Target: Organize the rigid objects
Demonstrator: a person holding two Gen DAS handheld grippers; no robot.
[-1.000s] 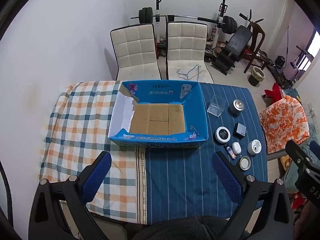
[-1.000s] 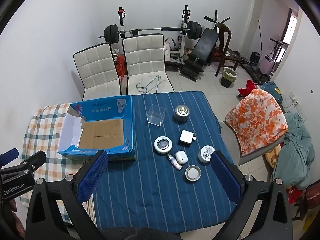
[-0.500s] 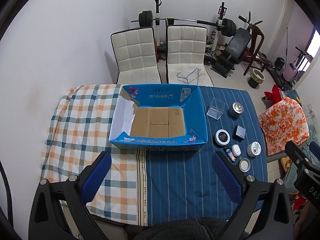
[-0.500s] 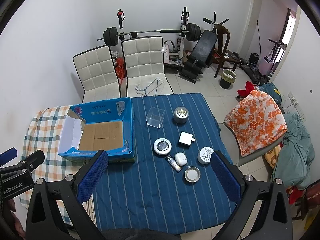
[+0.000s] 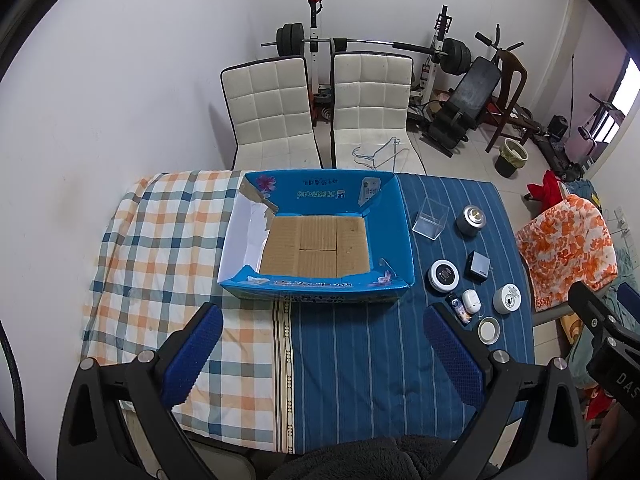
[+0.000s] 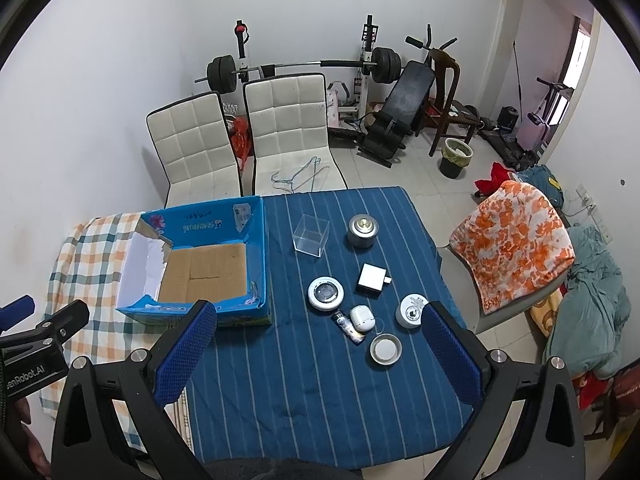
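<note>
Overhead from the left wrist view, one blue cardboard box (image 5: 316, 240) sits open on the worktop (image 5: 352, 360), straddling a checked cloth (image 5: 168, 248) and a blue striped cloth (image 5: 372, 364). Its brown floor is bare. To its right lie eight small items: one clear plastic cube (image 5: 431, 218), one metal tin (image 5: 472, 220), one dark square charger (image 5: 479, 266), one round white-rimmed case (image 5: 444, 275), one white earbud case (image 5: 471, 301), one small printed tube (image 5: 458, 309), one round white device (image 5: 506, 298) and one shallow metal lid (image 5: 489, 330). The left tongs (image 5: 320, 354) are spread wide with nothing between the blue pads, hovering high above the near edge, touching nothing.

Seen from the right wrist view, the same box (image 6: 200, 264) lies at left and the eight items are again apart from it: cube (image 6: 311, 234), tin (image 6: 362, 231), charger (image 6: 373, 278), round case (image 6: 326, 293), earbud case (image 6: 362, 317), tube (image 6: 347, 326), white device (image 6: 412, 311), lid (image 6: 385, 350). The right tongs (image 6: 320, 354) are likewise fully parted and empty, held high over the striped cloth and tilted down. Two white chairs (image 6: 240, 144) stand behind the worktop.
</note>
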